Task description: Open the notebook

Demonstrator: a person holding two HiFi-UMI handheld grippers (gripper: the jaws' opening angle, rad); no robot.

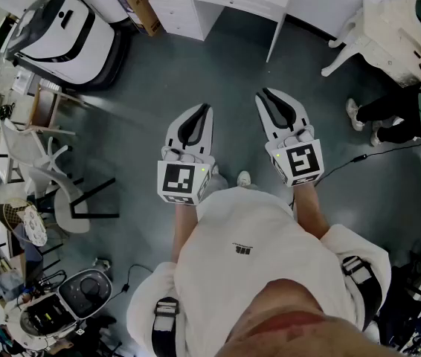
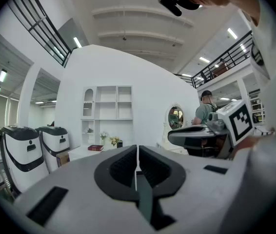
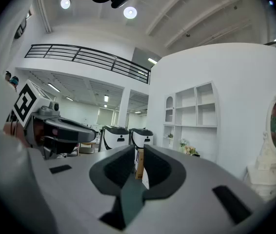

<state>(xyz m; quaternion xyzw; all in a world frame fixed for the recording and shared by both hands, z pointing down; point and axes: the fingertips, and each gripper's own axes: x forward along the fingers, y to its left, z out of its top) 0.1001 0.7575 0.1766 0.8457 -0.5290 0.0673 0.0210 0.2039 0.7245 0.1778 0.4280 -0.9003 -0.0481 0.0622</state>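
The left tool (image 1: 205,111) was pinched shut on nothing. The right tool (image 1: 265,95) had a small gap (nothing inside). The red notebook (image 2: 95,147) lay far off on a white surface (image 2: 77,154).

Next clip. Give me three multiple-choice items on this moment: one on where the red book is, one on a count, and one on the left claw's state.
1. Where does the red book lie?
A. on the floor
B. on the white desk
C. on a chair

2. How many white machines stand side by side left of that desk?
A. one
B. two
C. four

3. The left claw's jaws are:
A. together, with nothing between
B. wide apart
C. closed on a book

Answers:
1 B: in the left gripper view the red book lies flat on the white desk.
2 B: two white machines stand there.
3 A: the left claw shows its pads meeting, with nothing between them.
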